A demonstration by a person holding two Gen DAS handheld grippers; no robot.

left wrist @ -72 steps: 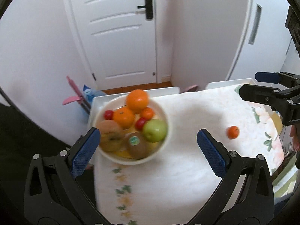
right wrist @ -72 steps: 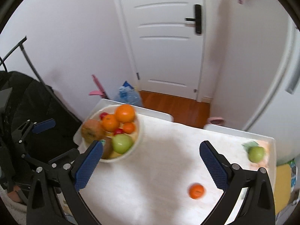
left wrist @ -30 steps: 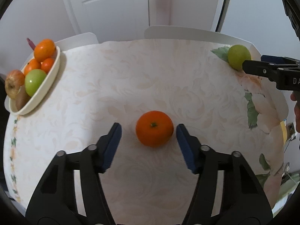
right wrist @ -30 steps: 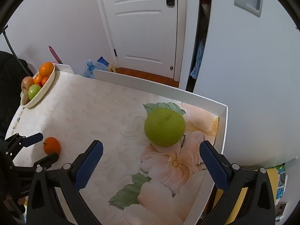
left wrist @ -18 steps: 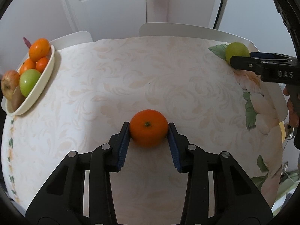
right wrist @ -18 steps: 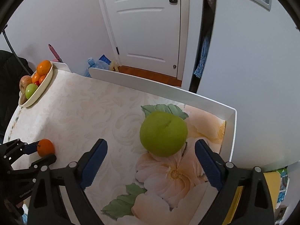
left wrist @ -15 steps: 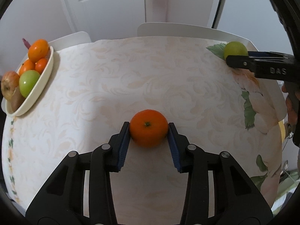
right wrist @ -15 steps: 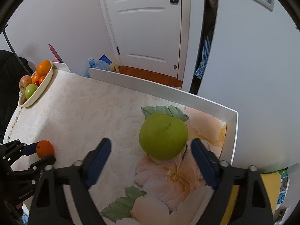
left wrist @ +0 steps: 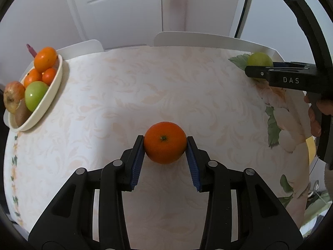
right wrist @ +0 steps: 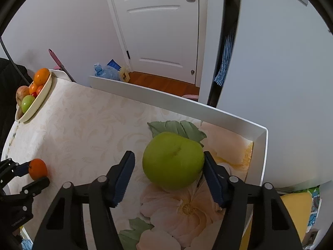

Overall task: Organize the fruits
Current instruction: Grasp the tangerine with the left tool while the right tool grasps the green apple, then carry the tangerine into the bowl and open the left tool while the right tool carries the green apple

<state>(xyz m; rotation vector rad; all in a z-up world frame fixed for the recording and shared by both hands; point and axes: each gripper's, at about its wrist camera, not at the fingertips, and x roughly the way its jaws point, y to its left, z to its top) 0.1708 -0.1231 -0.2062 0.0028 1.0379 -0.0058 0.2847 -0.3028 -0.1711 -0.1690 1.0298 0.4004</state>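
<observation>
Blue rubber pads line both tools. The left gripper (left wrist: 165,145) pinches a tangerine (left wrist: 165,142), pads pressed vs. its left & right sides, stem end up; the fruit sits on the table (left wrist: 124,95) near its front middle, on a cream floral tablecloth. In the right wrist view the same tangerine (right wrist: 37,169) shows at the left edge, clamped by that tool's black fingers.

The right gripper (right wrist: 169,163) straddles a green apple (right wrist: 173,160), jaws partly spread: right pad touches the apple's side, left pad stands just beside it w/ a thin gap. The apple rests at the table's far right corner on a printed leaf & peach flower, near the raised white rim. From the left wrist view the apple (left wrist: 259,60) peeks above the right tool's black finger marked DAS.

A cream bowl (left wrist: 53,95) sits at the table's far left edge, well apart from both fruits, holding oranges, a green apple, a reddish apple & a kiwi. A white door (right wrist: 158,27) stands beyond.
</observation>
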